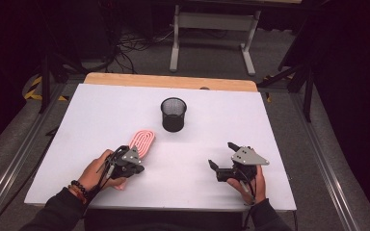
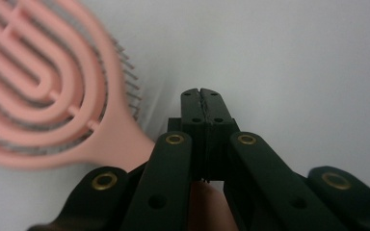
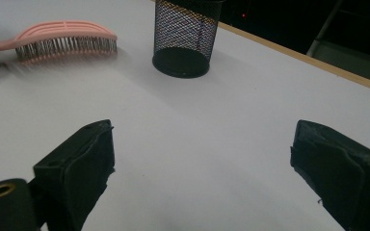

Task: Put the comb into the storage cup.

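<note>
The left tool (image 1: 134, 168) sits pinched shut on nothing beside the pink brush (image 1: 142, 140) lying flat on the surface (image 1: 270, 125) near the cup (image 1: 173, 114), the right tool (image 1: 224, 156) gaping empty, so I'd open wide and straddle the handle squarely.

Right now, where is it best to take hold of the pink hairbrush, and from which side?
Probably by its handle, the narrow solid part. The pink hairbrush lies bristles down on the white table, head toward the black mesh cup, handle toward the person, beside the left gripper. Come from above, fingers across the handle; the slotted head is wider and harder to pinch.
</note>
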